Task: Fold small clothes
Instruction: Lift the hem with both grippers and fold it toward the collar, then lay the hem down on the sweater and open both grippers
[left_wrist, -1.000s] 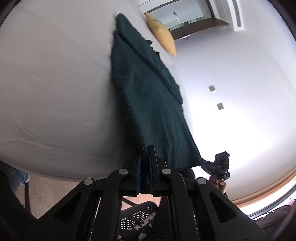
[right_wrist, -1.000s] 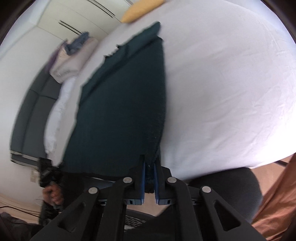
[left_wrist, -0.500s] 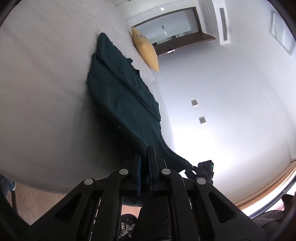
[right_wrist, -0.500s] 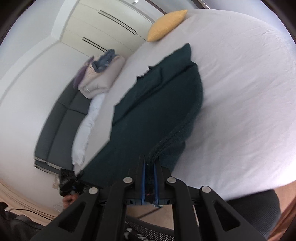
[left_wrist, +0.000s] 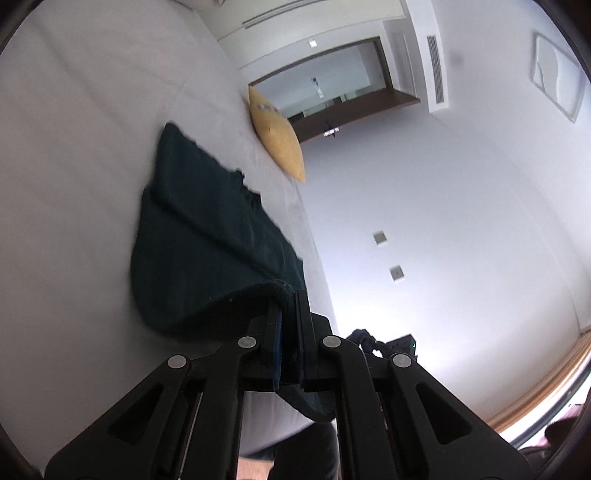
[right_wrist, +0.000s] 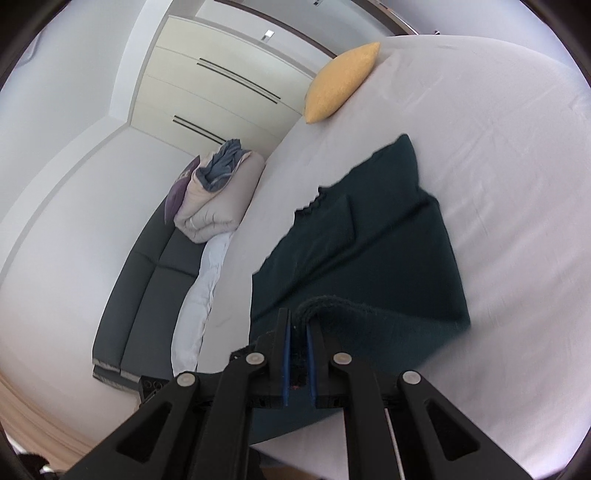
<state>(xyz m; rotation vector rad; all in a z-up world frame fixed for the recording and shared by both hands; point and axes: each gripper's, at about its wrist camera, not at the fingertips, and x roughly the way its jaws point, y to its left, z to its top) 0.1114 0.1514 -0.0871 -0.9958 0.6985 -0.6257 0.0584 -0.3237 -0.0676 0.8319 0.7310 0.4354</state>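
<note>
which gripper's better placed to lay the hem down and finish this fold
Neither clearly: left gripper and right gripper each pinch a corner of the garment hem, both lifted over it.

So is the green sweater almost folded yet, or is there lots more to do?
About halfway. Done: the far part of the dark green sweater lies flat on the white bed, one side already folded in. In hand: the left gripper and right gripper each pinch the near hem, lifted and curling over. Left: lay that hem down toward the yellow pillow end, then let go.
</note>
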